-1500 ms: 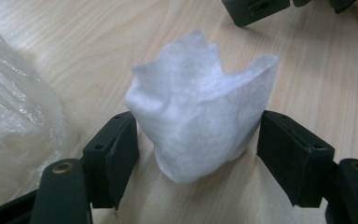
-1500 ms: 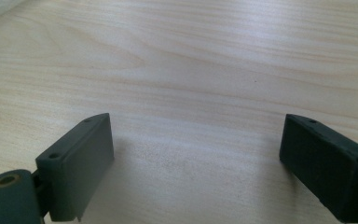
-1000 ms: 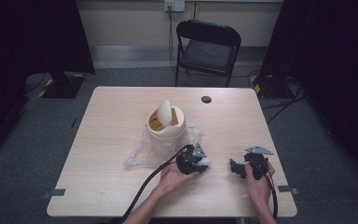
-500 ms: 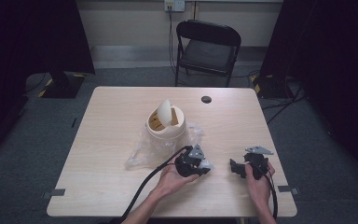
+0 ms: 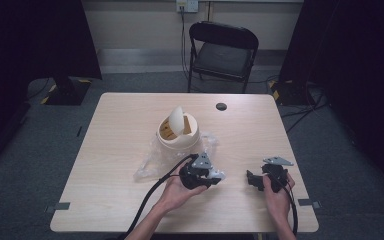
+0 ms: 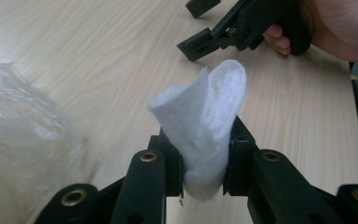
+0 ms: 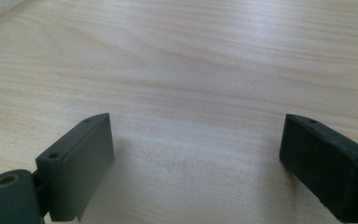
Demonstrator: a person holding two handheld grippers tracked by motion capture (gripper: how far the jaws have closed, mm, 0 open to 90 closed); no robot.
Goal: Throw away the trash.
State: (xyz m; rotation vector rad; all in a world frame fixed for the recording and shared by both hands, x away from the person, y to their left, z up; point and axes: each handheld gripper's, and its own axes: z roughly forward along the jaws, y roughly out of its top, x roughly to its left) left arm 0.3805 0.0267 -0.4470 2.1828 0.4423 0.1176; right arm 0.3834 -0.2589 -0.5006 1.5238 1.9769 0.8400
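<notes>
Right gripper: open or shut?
Open. In its own view the right gripper has its two jaws set wide apart with bare table between them, nothing held; the high view agrees.

Bare worktop (image 5: 105, 200) along left edge and far corners; middle blocked by cream bin (image 5: 178, 131) and crumpled plastic bag (image 5: 155, 161), near-edge gap between tongs.

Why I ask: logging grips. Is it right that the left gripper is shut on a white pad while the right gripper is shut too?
Not quite. The left gripper is shut on the white pad, but the right gripper is open; the right gripper view shows its jaws wide apart over bare table.
</notes>
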